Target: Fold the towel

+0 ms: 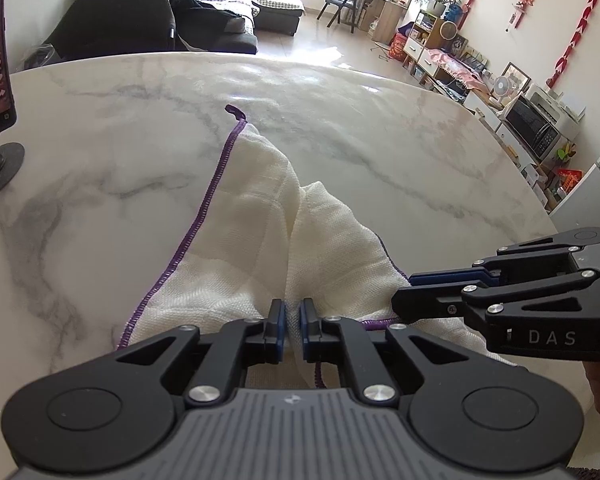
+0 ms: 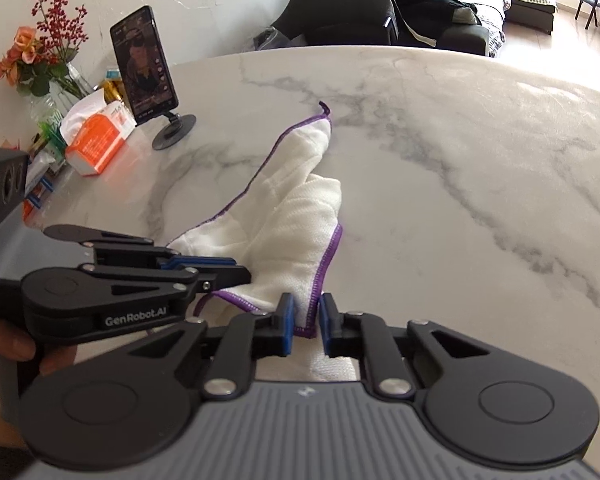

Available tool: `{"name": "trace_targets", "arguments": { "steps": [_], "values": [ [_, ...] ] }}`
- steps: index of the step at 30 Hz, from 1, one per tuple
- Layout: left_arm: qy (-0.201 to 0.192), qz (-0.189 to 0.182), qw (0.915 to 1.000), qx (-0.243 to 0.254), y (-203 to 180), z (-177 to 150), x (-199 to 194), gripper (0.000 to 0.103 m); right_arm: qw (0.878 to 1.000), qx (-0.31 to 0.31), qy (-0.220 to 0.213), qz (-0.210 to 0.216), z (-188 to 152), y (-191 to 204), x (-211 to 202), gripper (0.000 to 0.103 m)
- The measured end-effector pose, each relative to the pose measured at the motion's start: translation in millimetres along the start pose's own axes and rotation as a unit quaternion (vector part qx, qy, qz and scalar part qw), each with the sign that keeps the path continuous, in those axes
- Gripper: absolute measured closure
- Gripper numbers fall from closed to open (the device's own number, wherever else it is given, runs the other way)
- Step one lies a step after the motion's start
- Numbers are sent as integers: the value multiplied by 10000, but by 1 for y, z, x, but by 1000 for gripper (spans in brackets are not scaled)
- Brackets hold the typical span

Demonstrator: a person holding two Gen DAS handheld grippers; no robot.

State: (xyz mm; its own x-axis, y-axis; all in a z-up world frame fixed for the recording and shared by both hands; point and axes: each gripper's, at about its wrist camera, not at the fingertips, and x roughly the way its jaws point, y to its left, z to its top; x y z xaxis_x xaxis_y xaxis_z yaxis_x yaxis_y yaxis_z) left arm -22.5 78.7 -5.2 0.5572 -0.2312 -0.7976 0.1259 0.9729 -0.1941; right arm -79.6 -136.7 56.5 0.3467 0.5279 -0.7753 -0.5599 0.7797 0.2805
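Left wrist view: my left gripper (image 1: 293, 322) and right gripper (image 2: 307, 318) both pinch the towel (image 1: 256, 216) hem (bunched mid-cloth), so I'd spread them evenly.

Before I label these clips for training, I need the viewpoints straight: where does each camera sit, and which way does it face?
Left wrist: rides the left gripper, looking down its fingers across the marble table at the towel; the right gripper enters from the right.
Right wrist: rides the right gripper, facing the same towel; the left gripper and a hand show at left.
Shared: towel, table, phone on a stand, both grippers.
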Motion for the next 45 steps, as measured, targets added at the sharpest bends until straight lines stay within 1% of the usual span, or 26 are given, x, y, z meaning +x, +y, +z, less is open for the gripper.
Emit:
{"name": "trace_targets", "arguments": {
  "steps": [6, 10, 12, 15, 19, 22, 25, 30, 35, 40, 45],
  "values": [
    [-57, 31, 9998, 213, -6, 4, -7, 88, 9956, -813, 30, -466, 10, 17, -10, 94],
    [-85, 96, 9994, 320, -7, 3, -10, 82, 9920, -1038, -53, -715, 17, 16, -19, 94],
    [-54, 170, 9991, 381, -7, 2, -10, 82, 9903, -1075, -113, -872, 20, 12, -23, 94],
    [7, 278, 9986, 442, -7, 0, -7, 82, 9869, -1072, -211, -1183, 24, 3, -28, 96],
    [64, 281, 9986, 449, -6, -2, -4, 82, 9811, -1019, -335, -1613, 29, -11, -36, 96],
    [85, 307, 9983, 496, -6, -1, -2, 82, 9741, -1018, -425, -1975, 32, -21, -41, 96],
    [98, 318, 9981, 516, -7, -2, -1, 82, 9684, -970, -492, -2246, 38, -33, -44, 96],
    [106, 325, 9978, 560, -8, -2, -1, 81, 9564, -976, -528, -2701, 46, -47, -43, 96],
    [109, 328, 9977, 592, -7, -3, 0, 80, 9461, -912, -480, -3069, 51, -64, -36, 96],
    [119, 321, 9975, 623, -7, -3, 1, 80, 9429, -742, -375, -3227, 52, -81, -28, 96],
    [147, 296, 9975, 619, -6, -1, 1, 79, 9447, -582, -224, -3218, 51, -92, -17, 96]
  ]
}}
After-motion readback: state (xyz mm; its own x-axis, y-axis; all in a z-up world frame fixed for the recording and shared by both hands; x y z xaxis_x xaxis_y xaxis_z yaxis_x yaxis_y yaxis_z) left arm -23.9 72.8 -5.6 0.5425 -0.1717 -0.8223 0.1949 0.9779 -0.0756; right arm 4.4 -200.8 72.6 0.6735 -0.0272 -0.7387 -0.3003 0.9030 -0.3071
